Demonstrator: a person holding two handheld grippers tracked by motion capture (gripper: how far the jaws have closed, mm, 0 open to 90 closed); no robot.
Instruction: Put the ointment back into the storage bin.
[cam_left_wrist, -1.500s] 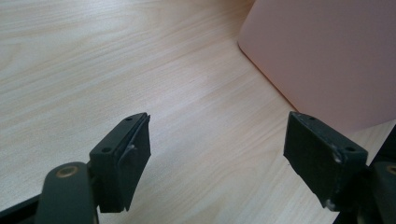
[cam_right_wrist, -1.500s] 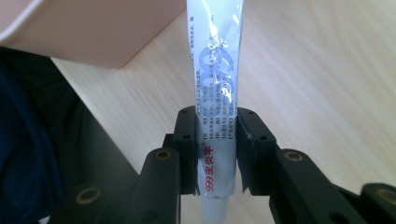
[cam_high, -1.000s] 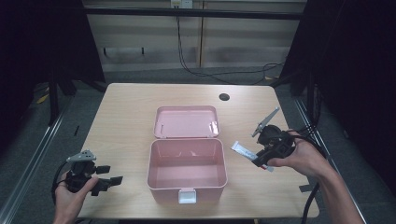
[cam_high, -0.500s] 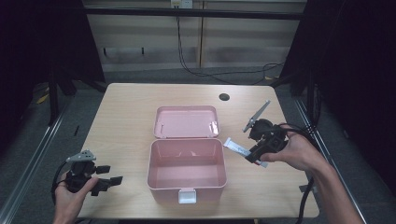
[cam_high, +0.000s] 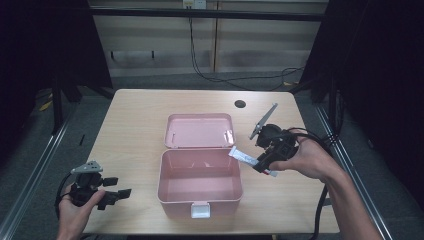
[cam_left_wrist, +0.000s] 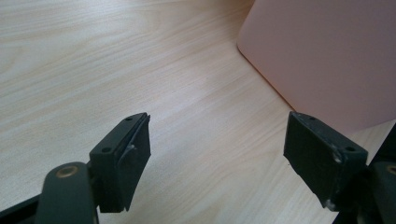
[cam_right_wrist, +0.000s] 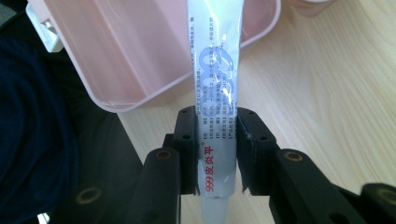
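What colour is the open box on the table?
Pale pink; the box shows best in the high view.

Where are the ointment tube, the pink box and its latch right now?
ointment tube (cam_right_wrist: 215, 70): right gripper view, on its printed white body above the jaws.
pink box (cam_high: 200, 200): high view, on the front wall of the open base.
latch (cam_high: 199, 211): high view, on the white clasp at the front edge.
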